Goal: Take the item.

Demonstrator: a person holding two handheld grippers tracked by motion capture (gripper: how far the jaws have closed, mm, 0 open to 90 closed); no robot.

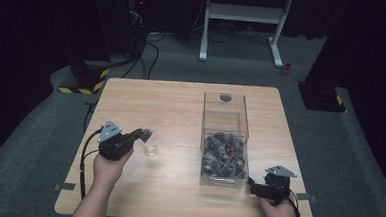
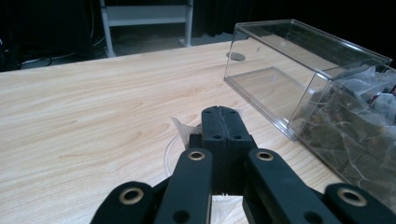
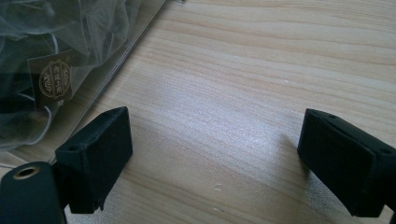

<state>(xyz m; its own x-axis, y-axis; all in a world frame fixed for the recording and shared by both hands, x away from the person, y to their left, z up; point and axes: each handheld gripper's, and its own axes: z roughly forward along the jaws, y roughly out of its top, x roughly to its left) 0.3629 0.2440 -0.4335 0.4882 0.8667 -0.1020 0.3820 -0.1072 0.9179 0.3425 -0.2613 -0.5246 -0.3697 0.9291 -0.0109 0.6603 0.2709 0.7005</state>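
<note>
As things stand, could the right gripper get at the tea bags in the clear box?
Probably yes. The right gripper sits open beside the near end of the clear box, where the tea bags are piled, with only bare table between. It would have to lift over the wall, since the top looks open.

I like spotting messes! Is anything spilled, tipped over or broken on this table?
Nothing looks spilled or broken. The clear box lies on the table with the tea bags piled inside at its near end. The left tongs are pinched shut on a see-through tea bag above a small clear cup. The right tongs rest open beside the box.
</note>
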